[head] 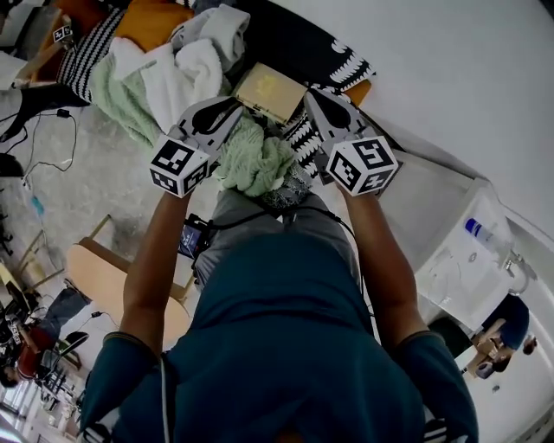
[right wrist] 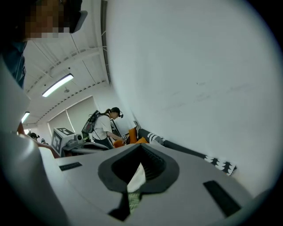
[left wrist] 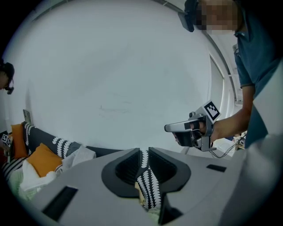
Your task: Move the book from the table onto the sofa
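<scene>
Tan book [head: 270, 91], upper centre of the frame, held up between two claws. Left claw [head: 235, 107] grasps the book's left corner, jaws standing narrowly apart on it. Right claw [head: 312, 99] is clenched tight on a thin pale edge at the book's right side. Just below the book in the frame lie a crumpled green cloth [head: 255, 164] and a black-and-white patterned cushion [head: 300, 137]. Further toward the upper left are a white cloth [head: 186, 73] and an orange cushion [head: 151, 22]. A plain white wall [head: 450, 78] fills the upper right, and the person's teal shirt [head: 277, 346] fills the lower centre.
</scene>
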